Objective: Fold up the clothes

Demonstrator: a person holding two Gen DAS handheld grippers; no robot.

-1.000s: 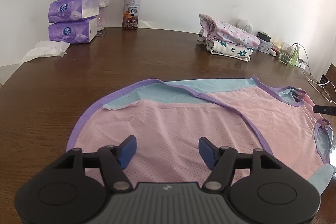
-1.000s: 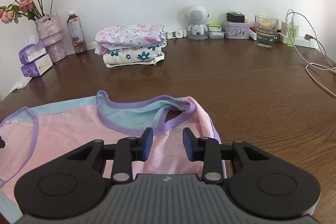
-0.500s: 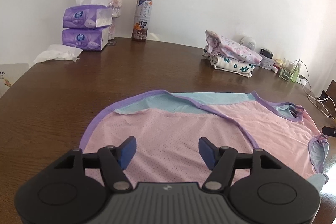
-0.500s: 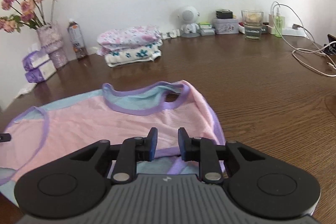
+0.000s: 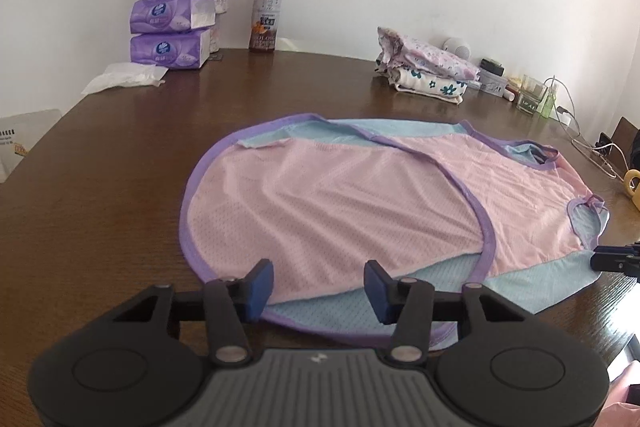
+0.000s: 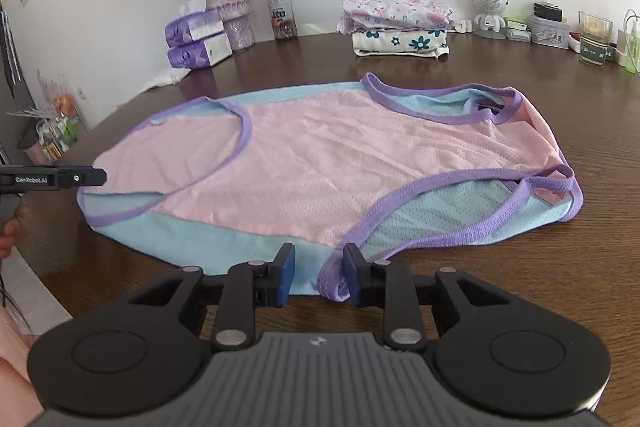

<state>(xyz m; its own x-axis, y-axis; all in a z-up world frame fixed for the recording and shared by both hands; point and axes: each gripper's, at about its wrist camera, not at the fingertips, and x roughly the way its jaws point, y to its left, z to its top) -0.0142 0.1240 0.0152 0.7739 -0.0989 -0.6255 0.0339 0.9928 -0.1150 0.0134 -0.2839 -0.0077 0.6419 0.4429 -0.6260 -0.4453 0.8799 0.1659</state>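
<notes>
The pink mesh vest point(image 6: 320, 155) lies flat on the brown surface point(image 6: 560, 267), its long axis running crosswise in front of both tools: the near hem edge sits between the pads of the left hand-held gripper point(image 5: 318, 291), and the purple-bound armhole edge point(image 6: 334, 283) sits bunched between the pads of the right hand-held gripper point(image 6: 318, 277), so each hand is at its own end. Both sets of jaws have just been closing, yet a gap shows either side of the cloth, so neither is clenched. Compared with a second ago both tools have drawn back from over the vest's middle to its near edge.
</notes>
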